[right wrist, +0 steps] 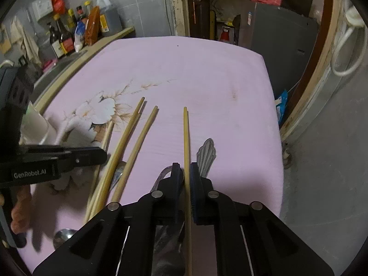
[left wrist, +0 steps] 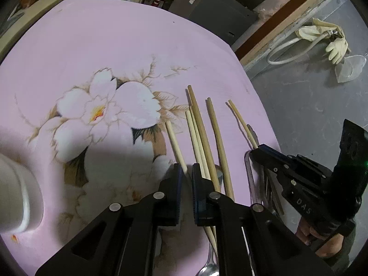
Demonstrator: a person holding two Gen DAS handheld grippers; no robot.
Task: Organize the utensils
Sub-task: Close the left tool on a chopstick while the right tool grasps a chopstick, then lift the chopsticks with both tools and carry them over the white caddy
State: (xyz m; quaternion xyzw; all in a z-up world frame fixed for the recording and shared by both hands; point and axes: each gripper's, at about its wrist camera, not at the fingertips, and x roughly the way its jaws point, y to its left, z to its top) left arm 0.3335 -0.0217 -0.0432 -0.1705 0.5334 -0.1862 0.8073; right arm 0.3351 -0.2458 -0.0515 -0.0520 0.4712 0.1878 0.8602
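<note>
- Right wrist view: the right tongs [right wrist: 186, 170] are squeezed onto one chopstick [right wrist: 185, 138]. It runs straight out between the two fingers, over the pink counter [right wrist: 207, 73].
- That chopstick is thin and smooth, so I think it could slip or swing if the squeeze gets loose.
- Left wrist view: the left tongs [left wrist: 185, 172] have a small gap between the fingers. A pale chopstick [left wrist: 175, 141] lies in that gap, but I cannot tell if it is squeezed.
- More chopsticks [left wrist: 208, 135] lie just beside the left tongs, near a spoon [left wrist: 209, 268].
- Lifting one could bump the others and roll them off the counter.
- A white cup [left wrist: 17, 197] sits on its side, far left.
</note>
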